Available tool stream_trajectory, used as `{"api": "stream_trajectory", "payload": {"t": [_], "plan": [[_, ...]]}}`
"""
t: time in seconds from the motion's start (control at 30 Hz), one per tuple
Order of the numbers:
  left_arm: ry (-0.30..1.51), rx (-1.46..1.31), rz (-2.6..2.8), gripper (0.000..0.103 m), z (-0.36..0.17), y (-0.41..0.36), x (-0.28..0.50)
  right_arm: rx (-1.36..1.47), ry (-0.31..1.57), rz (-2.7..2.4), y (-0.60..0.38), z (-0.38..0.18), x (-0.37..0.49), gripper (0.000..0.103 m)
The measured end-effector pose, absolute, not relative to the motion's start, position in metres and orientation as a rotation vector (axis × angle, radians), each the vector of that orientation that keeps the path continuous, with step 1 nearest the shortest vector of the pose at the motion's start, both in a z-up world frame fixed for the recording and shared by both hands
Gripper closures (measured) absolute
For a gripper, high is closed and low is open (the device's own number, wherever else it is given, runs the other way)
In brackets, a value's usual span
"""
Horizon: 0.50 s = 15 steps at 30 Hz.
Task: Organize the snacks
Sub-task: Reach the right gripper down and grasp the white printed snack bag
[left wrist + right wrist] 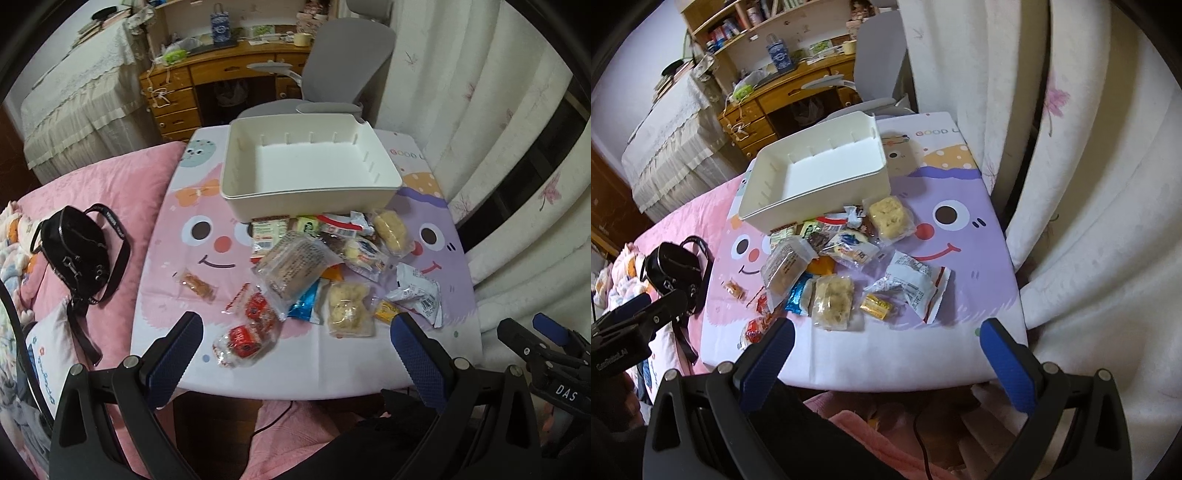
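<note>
While both tools hover off the near edge, the worktop (332,373) carries everything: cartoon-face cover, pink half left, purple half right, "GOOD" printed at the far right corner. Pink bed (92,192) to its left, white curtain (480,110) to its right, grey chair (347,55) and wooden desk (221,70) behind. White bin (310,192) sits at the far middle of the worktop, nothing inside, open top, slotted inner walls. Black bag (74,254) with strap lies on the bed, apart from the worktop.

Snack pile (325,258) lies just in front of the bin, some packets touching its front wall, many overlapping. Clear pack of brown biscuit (291,269) on top at centre; white wrapper with barcode (417,295) to the right; pale puffed cake pack (349,308) at the near side; yellow round cake (389,229) near the bin's right corner; red-labelled packs (243,339) nearest the left tool; small brown snack (195,286) alone on the pink side; small yellow packet (875,306) beside the barcode wrapper. Print on the packets too small to read.

Left hand-held gripper (295,343): jaws spread wide, holding nothing, above the near edge. Right hand-held gripper (886,350): likewise released, nothing held; "DAS" reads on its body in the left view. Nothing blocks the pile.
</note>
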<state>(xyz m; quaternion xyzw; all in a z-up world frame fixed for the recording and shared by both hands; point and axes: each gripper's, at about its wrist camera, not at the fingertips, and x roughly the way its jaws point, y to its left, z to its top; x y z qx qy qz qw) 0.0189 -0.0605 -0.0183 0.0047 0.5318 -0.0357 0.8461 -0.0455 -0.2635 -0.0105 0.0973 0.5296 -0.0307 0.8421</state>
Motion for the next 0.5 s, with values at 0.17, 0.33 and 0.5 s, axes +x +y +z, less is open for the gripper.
{"api": "stream_trajectory", "payload": {"t": [0.17,0.33,0.5], "plan": [[1.201,0.031,-0.131,0.002,-0.042,-0.079,0.037,0.267,1.142,-0.099,-0.278,-0.027,-0.038,0.002],[1.306,0.045,-0.175,0.002,-0.073,-0.096,0.057,0.331,1.205,-0.118,-0.287,-0.052,-0.026,0.002],[1.425,0.053,-0.198,0.002,-0.112,-0.11,0.076,0.349,1.255,-0.143,-0.295,-0.078,-0.011,0.002]]}}
